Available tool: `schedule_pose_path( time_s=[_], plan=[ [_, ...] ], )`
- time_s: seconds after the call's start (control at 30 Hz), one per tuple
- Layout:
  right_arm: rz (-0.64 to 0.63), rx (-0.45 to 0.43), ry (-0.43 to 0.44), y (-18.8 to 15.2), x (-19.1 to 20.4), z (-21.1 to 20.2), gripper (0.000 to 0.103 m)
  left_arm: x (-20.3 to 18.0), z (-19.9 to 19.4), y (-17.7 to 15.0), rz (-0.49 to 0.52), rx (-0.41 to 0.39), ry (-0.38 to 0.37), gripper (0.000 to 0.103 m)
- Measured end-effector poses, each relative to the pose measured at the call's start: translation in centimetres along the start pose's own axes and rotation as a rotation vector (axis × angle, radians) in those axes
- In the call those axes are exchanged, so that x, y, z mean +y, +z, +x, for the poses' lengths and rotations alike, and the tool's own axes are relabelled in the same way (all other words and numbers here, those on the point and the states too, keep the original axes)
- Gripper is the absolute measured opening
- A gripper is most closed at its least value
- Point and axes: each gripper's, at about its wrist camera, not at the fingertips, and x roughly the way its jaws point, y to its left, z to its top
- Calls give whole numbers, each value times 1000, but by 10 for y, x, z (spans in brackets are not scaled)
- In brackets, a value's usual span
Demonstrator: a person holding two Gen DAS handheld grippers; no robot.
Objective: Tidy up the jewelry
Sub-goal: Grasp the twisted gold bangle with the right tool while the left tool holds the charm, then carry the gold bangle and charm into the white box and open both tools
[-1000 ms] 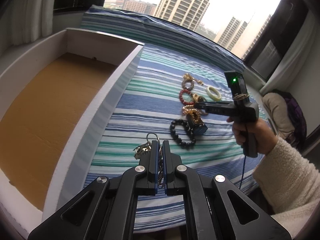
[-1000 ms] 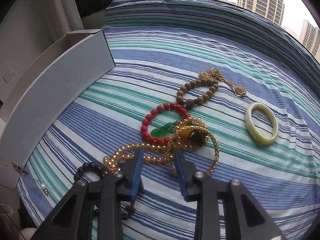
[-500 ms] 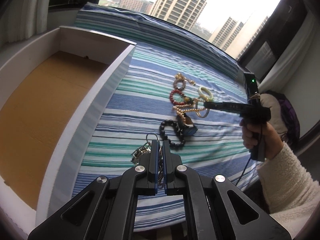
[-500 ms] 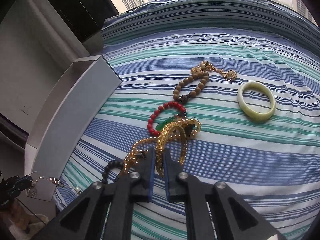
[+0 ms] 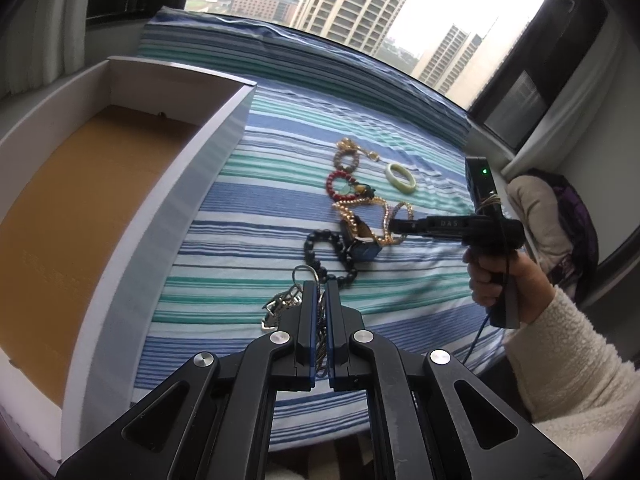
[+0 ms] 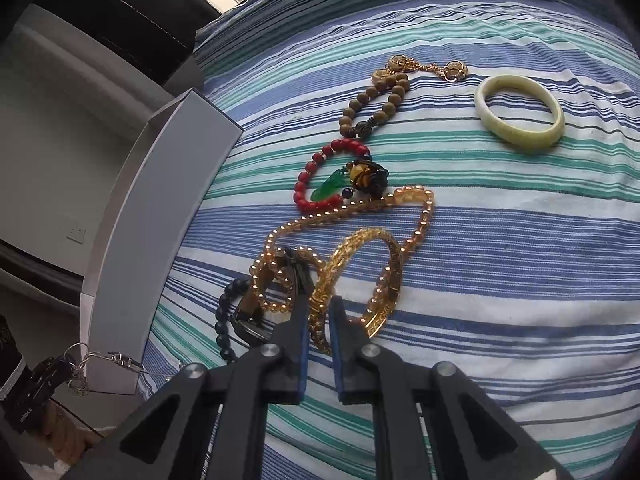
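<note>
Bangle of gold sits clamped in the right tool amid jewelry right of the box on the striped bed, while the left tool, nearer that box, grips a silver chain.
</note>
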Motion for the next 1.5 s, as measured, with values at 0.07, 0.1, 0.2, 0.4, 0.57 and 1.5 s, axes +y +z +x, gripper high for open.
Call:
schedule_pose_path(
  time_s=[0.07,0.1,0.2,0.4,0.57,1.5],
  plan=[
    [-5,-27,-16,-1,2,-6,7,1,-1,2,-13,0,-9,1],
    [2,-44,-6,-2,3,-12,7,3,-2,3,-26,1,-26,1],
    [-21,-100,6,-1,18,-37,6,7,-10,11,-80,4,-93,1],
    [-170,-164,51,0,91,-85,6,10,-57,30,-125,-74,-143,1],
    [-327,-181,161,6,179,-93,6,24,-118,44,-138,-208,-52,1],
    [-736,80,4,2,403,99,35,173,-103,-25,-375,-197,513,68]
  ],
)
